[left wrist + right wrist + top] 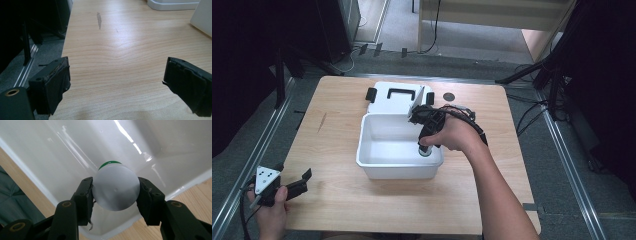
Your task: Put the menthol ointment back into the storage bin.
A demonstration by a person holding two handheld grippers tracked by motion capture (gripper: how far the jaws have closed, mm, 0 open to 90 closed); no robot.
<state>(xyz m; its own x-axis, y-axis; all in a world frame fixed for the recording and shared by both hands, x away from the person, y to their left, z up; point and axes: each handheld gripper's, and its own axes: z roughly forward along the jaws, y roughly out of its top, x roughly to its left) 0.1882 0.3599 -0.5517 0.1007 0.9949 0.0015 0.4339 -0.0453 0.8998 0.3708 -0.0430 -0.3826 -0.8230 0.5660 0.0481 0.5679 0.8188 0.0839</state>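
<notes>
A white open box (377,165) stands mid-table, its lid (393,98) lying flat behind it. My right gripper (427,150) points down into the box's right front corner, shut on a round white object with a green band (115,187); the box's glossy inner walls (62,142) rise behind it. That object (428,152) is a small dark-rimmed thing at the jaw tips in the high view. At the table's front left corner my left gripper (294,182) lies low over the wood, open, its pads (56,83) wide apart with bare table (117,62) between them.
A small dark disc (449,96) lies on the table behind the box at the right. The box's front left corner (202,20) and lid edge (172,5) stand at the far right of the left gripper view. Floor rails (257,150) and cables flank the table.
</notes>
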